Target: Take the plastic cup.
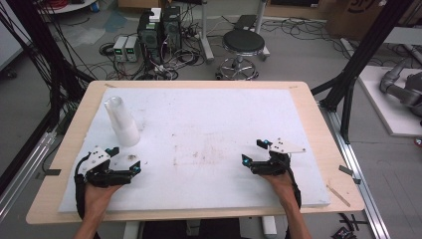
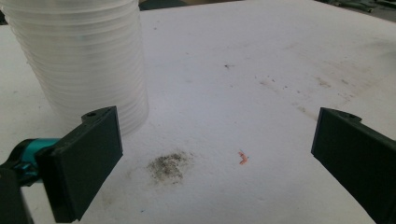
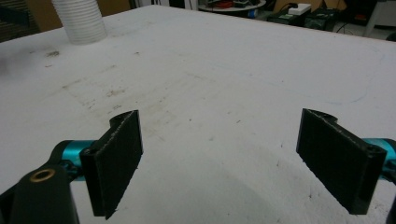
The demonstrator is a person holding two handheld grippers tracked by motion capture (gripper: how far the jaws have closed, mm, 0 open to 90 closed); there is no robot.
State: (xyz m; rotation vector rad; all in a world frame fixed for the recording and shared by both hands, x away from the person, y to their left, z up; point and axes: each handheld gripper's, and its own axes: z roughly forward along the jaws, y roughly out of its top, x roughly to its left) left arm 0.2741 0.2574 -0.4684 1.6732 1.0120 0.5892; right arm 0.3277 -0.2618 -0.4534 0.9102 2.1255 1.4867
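Since the stack of clear plastic cups [image 1: 122, 123] stands upright at the far left of the table [image 1: 318, 129], light, thin-walled and slick, we judge a gentle hold low on its ribbed side best. Our left gripper [image 1: 127, 160] waits just near of it, fingers spread and empty; our right gripper [image 1: 254, 152], well apart, likewise.

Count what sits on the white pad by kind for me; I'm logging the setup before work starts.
Stack of clear plastic cups: 1
Handheld grippers: 2, the left gripper and the right gripper, both with fingers open and nothing between them
Total: 3
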